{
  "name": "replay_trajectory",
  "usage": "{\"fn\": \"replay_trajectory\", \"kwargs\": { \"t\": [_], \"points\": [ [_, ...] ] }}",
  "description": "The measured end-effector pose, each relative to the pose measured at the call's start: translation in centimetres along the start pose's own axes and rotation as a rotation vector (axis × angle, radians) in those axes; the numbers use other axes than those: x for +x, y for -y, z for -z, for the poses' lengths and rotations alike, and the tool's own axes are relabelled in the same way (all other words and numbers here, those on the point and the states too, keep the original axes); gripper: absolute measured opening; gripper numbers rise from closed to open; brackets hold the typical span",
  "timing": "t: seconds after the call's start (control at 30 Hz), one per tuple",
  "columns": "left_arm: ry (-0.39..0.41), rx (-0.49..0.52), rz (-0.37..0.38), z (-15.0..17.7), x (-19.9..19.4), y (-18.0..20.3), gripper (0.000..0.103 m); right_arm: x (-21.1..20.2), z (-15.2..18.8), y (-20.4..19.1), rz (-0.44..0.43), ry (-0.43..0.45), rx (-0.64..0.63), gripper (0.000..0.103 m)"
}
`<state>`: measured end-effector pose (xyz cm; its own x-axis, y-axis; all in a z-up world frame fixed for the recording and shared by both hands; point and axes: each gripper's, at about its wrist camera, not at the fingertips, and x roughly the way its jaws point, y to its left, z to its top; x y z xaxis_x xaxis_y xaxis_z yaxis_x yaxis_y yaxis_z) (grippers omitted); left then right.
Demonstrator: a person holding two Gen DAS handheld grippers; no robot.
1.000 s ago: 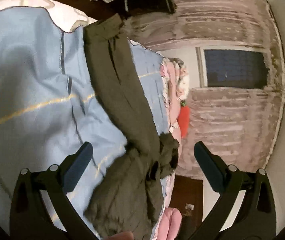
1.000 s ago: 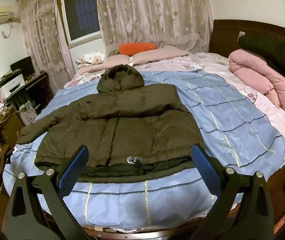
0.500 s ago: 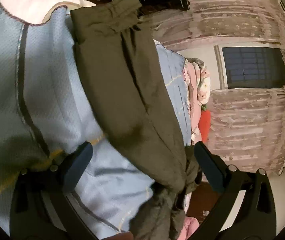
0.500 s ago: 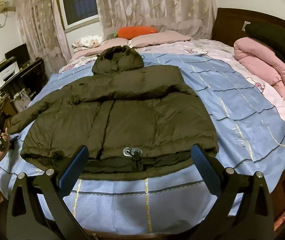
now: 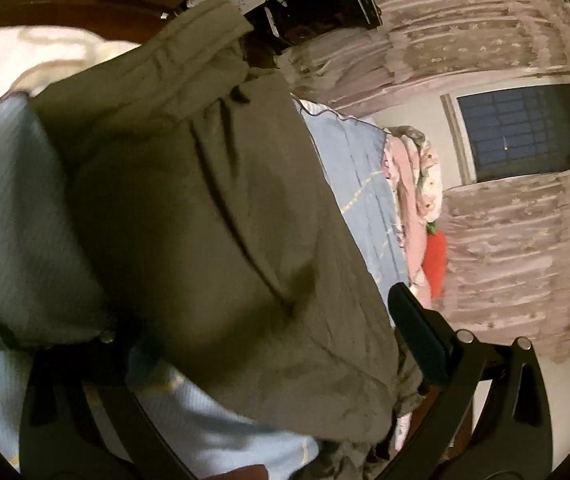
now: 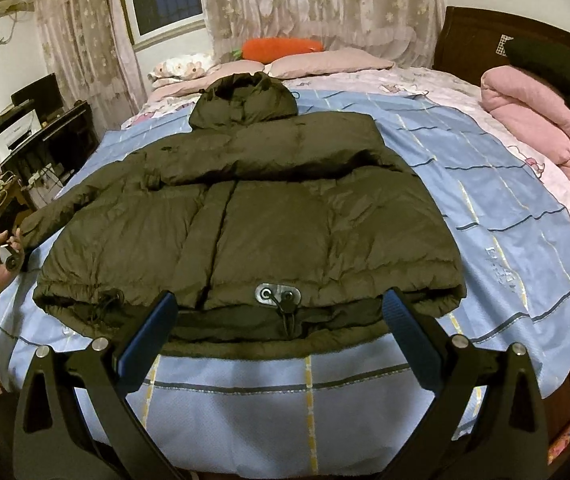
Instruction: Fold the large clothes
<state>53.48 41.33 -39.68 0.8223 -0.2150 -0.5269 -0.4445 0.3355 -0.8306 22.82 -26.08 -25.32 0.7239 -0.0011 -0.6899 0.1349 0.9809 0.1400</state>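
Observation:
A dark olive hooded puffer jacket (image 6: pixel 269 216) lies flat, front up, on the blue checked sheet (image 6: pixel 497 200) of a bed. Its right sleeve is folded across the chest; its left sleeve (image 5: pixel 213 216) stretches out to the bed's left edge. My left gripper (image 5: pixel 269 344) is open, its jaws wide around that sleeve near the cuff, one finger hidden under the fabric. It also shows far left in the right wrist view (image 6: pixel 9 258), in a hand. My right gripper (image 6: pixel 277 332) is open and empty just before the jacket's hem and its cord toggle (image 6: pixel 279 294).
A rolled pink quilt (image 6: pixel 541 136) and a dark bundle (image 6: pixel 557 68) lie at the bed's right by the wooden headboard (image 6: pixel 465 36). Pillows and an orange cushion (image 6: pixel 281 48) sit at the far end. A desk with a printer (image 6: pixel 21 136) stands left.
My left gripper has closed in on the outstretched sleeve, which now fills its view between the jaws. My right gripper has moved nearer the jacket's hem.

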Motion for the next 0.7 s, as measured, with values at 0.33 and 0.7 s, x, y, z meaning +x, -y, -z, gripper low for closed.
{"fn": "replay_trajectory", "kwargs": {
  "t": [0.33, 0.7],
  "points": [
    [0.03, 0.076, -0.006, -1.4, 1.6, 1.5, 0.101, 0.6, -0.2, -0.2, -0.005, 0.017, -0.007, 0.102],
    [0.031, 0.177, -0.151, -1.3, 1.7, 3.0, 0.026, 1.4, -0.3, -0.3, -0.017, 0.004, -0.011, 0.102]
  ]
}}
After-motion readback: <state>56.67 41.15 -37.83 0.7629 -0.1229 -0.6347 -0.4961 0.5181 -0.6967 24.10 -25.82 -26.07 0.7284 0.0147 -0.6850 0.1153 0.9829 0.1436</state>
